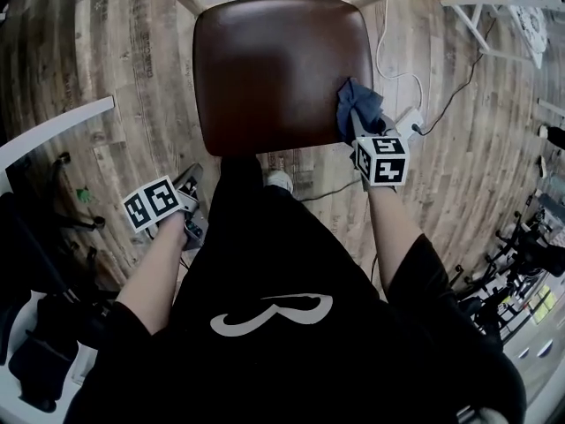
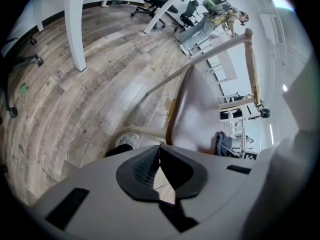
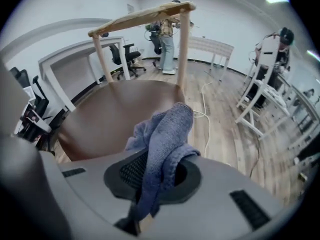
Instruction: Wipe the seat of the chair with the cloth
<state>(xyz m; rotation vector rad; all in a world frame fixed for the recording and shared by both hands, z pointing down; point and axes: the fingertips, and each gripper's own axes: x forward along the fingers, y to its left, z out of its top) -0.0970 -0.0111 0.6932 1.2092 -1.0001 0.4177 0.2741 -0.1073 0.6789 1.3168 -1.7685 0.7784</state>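
While right tool [image 3: 153,178] pinches cloth [image 3: 166,131], at right edge of seat [image 1: 269,69]

Floor [image 1: 97,69]: grey-brown wood planks, matt finish.
Walls [image 3: 55,14]: plain white.
Ceiling light [image 3: 276,0]: bright strip, upper right.
White desk [image 3: 75,46]: along the far wall, with black office chairs [image 3: 122,55] beside it.
White table frame [image 3: 250,113]: stands to the right.
White cable [image 1: 385,56] and black cable [image 1: 459,87]: loose on the floor, near a white power strip [image 1: 409,120].
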